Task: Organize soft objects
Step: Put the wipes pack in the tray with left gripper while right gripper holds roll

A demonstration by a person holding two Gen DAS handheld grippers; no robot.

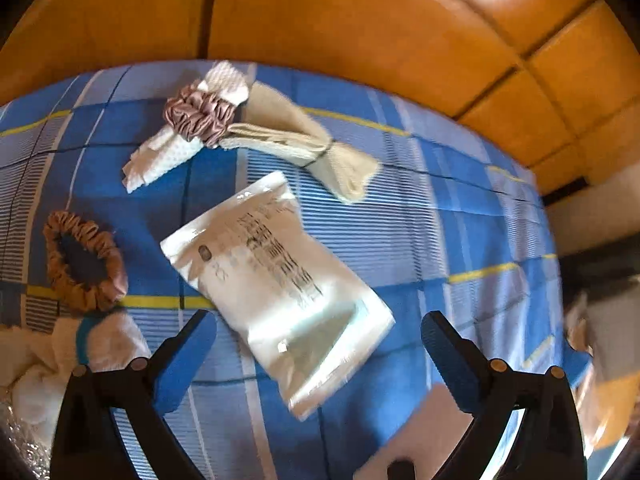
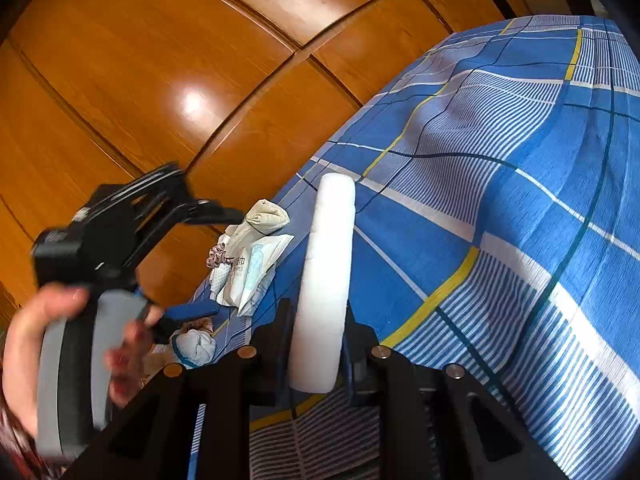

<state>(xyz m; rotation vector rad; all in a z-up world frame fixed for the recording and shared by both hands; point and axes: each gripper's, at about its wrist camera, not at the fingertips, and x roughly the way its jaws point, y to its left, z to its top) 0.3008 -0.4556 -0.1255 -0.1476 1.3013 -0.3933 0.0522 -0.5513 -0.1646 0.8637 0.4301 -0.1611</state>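
Observation:
My left gripper (image 1: 320, 344) hangs open above the bed, its blue pads wide apart. Under and ahead of it a white printed plastic packet (image 1: 276, 288) lies flat, and neither pad touches it. Beyond the packet are a white cloth ringed by a pink scrunchie (image 1: 200, 114) and a beige cloth bundle (image 1: 296, 140) tied with a dark band. A brown scrunchie (image 1: 84, 260) lies at the left. My right gripper (image 2: 320, 320) is shut on a white foam-like slab (image 2: 326, 248) that stands up between its fingers. The right wrist view also shows the left gripper (image 2: 216, 260), held in a hand (image 2: 24, 340), and the packet (image 2: 256, 268).
A blue plaid sheet (image 1: 420, 220) covers the bed. A white fluffy roll with a teal band (image 1: 104, 340) lies at the lower left. Orange wooden cabinet doors (image 1: 340, 12) stand right behind the bed's far edge. Blurred white and orange things (image 1: 608, 360) sit at the right edge.

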